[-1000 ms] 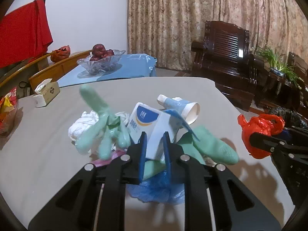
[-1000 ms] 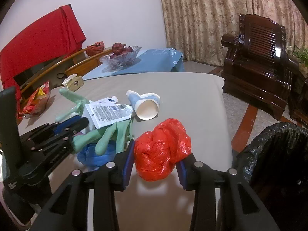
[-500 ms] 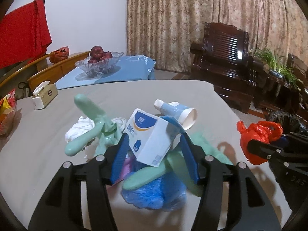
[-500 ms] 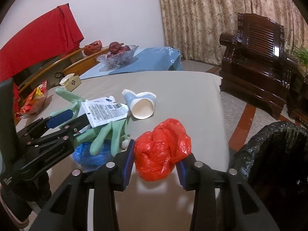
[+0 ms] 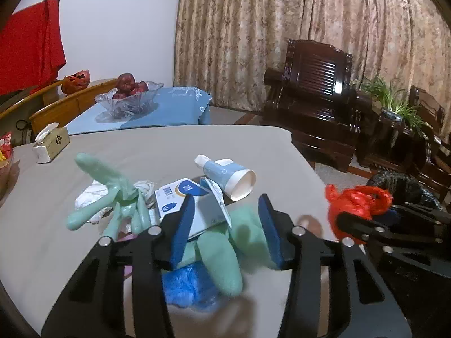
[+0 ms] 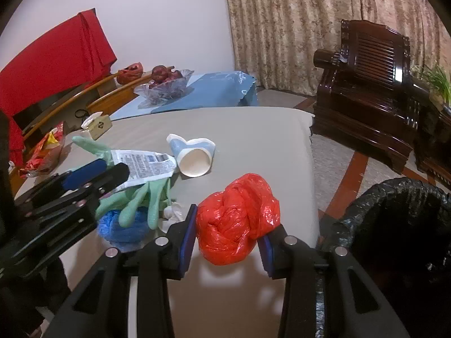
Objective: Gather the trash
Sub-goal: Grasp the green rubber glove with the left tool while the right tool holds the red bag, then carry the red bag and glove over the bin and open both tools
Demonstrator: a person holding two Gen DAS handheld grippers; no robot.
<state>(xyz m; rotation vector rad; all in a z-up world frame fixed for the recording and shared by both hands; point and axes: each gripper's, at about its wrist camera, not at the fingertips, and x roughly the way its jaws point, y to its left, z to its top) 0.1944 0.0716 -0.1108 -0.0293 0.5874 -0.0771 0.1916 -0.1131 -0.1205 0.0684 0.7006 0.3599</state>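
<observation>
On the grey table (image 5: 174, 146) lies a trash pile: a white-and-blue carton (image 5: 180, 194), a blue paper cup (image 5: 234, 174) on its side, pale green rubber gloves (image 5: 112, 186), a blue plastic wad (image 5: 191, 287) and white tissue (image 5: 90, 197). My left gripper (image 5: 227, 225) hovers over the pile, its jaws closing. A green glove finger and the carton's edge sit between the pads, and neither pad presses on them. My right gripper (image 6: 228, 239) is shut on a crumpled red plastic bag (image 6: 236, 219) above the table's right edge. A black-lined trash bin (image 6: 394, 225) stands just right of it.
A tissue box (image 5: 52, 143) sits at the table's far left, with snack packets (image 6: 45, 149) beyond. A glass fruit bowl (image 5: 129, 101) stands on a blue-covered table behind. Dark wooden armchairs (image 5: 315, 84) and a potted plant (image 5: 394, 104) fill the right side.
The left gripper let go of the carton and drew back a little. The carton dropped onto the pile. Its jaws spread wide, then narrowed. The right gripper kept still with the red bag.
</observation>
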